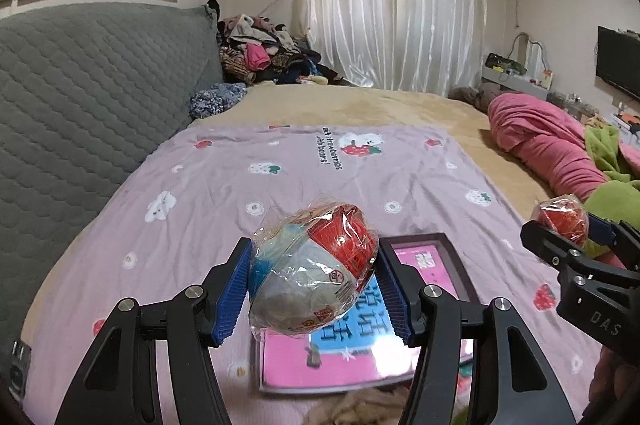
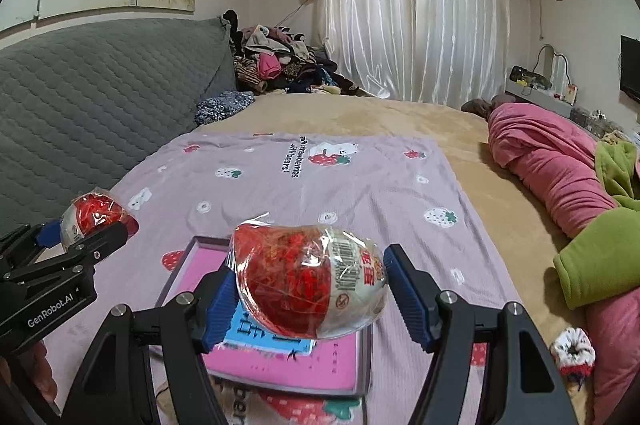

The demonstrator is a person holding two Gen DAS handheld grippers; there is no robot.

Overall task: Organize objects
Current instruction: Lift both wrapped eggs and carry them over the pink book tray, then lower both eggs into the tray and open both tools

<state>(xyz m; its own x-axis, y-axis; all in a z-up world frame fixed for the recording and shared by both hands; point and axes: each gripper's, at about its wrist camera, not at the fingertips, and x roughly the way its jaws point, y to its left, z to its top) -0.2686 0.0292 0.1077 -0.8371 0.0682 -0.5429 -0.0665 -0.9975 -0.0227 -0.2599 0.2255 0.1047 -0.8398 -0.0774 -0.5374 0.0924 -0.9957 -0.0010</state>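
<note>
My left gripper (image 1: 314, 277) is shut on a plastic-wrapped toy egg (image 1: 320, 257), red, white and blue, pinched between the blue pads (image 1: 234, 289) above the bed. My right gripper (image 2: 310, 277) is shut on a second wrapped egg (image 2: 296, 285), red and white with a barcode. Each gripper also shows in the other's view: the right gripper (image 1: 560, 239) with its egg (image 1: 560, 217) at the right edge, the left gripper (image 2: 90, 231) with its egg (image 2: 94, 215) at the left. Under both lies a flat pink box (image 1: 424, 261) (image 2: 340, 361) with a dark rim.
A lilac strawberry-print sheet (image 1: 280, 193) covers the near part of the tan bed (image 1: 360, 101). A grey quilted headboard (image 1: 80, 97) stands at the left. Pink and green blankets (image 2: 560, 169) lie at the right, and a red-and-white scrunchie (image 2: 572, 349) sits near them. Clothes (image 1: 264, 53) are piled at the back.
</note>
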